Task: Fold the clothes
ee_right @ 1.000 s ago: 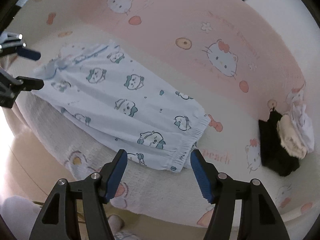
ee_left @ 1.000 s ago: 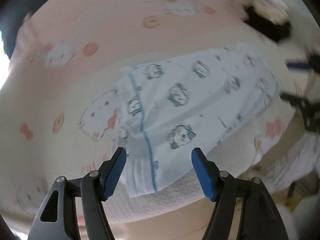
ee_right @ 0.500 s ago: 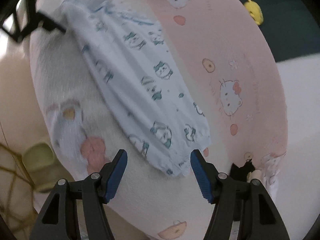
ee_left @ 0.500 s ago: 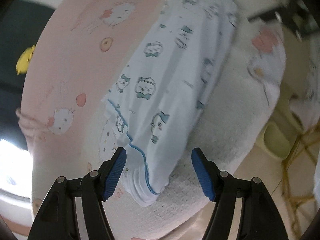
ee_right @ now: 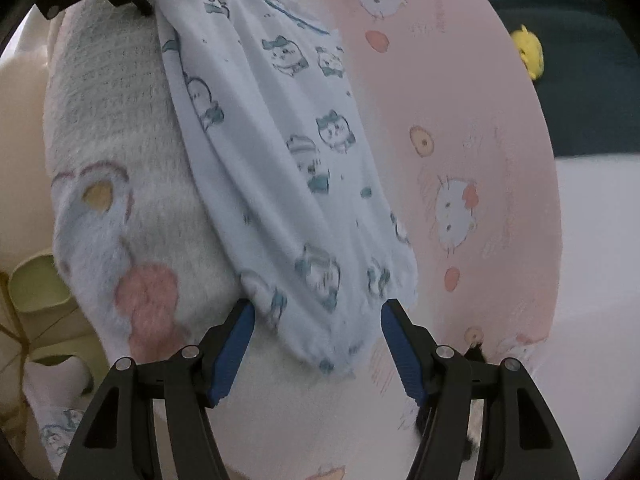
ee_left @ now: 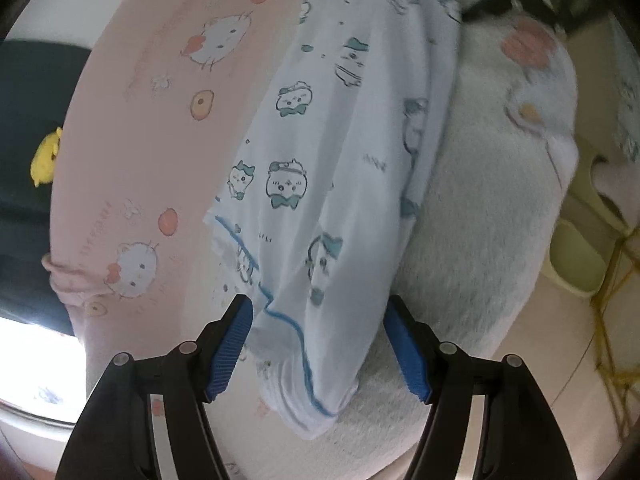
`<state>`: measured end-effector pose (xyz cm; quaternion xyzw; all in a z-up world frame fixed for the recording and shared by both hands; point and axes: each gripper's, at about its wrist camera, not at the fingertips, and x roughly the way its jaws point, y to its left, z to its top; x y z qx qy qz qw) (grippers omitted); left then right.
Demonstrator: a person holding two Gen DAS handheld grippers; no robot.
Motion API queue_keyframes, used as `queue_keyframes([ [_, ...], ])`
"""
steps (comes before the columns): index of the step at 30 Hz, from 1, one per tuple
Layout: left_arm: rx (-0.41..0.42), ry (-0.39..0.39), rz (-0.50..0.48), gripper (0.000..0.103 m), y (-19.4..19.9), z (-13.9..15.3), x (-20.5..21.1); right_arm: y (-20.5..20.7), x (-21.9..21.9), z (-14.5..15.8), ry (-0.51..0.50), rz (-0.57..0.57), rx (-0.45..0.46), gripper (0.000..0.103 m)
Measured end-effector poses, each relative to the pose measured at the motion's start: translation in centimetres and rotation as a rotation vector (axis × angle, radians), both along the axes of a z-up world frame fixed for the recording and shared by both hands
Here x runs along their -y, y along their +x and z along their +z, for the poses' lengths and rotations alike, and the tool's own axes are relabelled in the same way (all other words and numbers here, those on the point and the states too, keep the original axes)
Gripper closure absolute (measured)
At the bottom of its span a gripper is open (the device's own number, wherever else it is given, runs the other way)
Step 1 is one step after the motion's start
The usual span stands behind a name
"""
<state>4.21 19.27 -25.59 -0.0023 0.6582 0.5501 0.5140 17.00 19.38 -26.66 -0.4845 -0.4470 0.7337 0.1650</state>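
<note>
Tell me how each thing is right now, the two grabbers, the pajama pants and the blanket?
Left gripper: open, one blue pad on each side of one end of the pants.
Right gripper: open, around the other end of the pants.
Pajama pants: folded lengthwise, lying stretched out on the blanket, not gripped yet.
Blanket: spread out flat under the pants.
</note>
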Motion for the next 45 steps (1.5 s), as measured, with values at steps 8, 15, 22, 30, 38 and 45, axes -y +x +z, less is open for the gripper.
queue_keyframes([
  [8, -0.101, 0.060, -0.071, 0.036, 2.0, -0.6, -0.6, -0.9, 0.1, -0.5, 0.092, 0.092, -0.012, 0.029],
  [15, -0.326, 0.093, -0.142, 0.036, -0.2, -2.4, 1.9, 1.2, -2.3, -1.3, 0.194, 0.063, 0.016, 0.029],
  [22, -0.314, 0.180, -0.074, 0.037, 0.7, -2.1, -0.1, 0.3, -1.1, -2.1, 0.299, 0.129, 0.011, 0.029],
  [30, -0.233, 0.233, -0.001, 0.040, -0.6, -1.7, 0.6, 0.3, -2.5, -1.7, 0.111, 0.031, -0.040, 0.064],
  [38, -0.122, 0.211, 0.071, 0.062, -1.4, -1.9, 0.5, -0.4, -3.1, -1.4, 0.023, -0.066, -0.081, 0.076],
  [45, -0.092, 0.198, 0.075, 0.075, -1.5, -2.1, 0.1, -1.0, -2.4, -2.0, 0.006, -0.079, -0.044, 0.089],
])
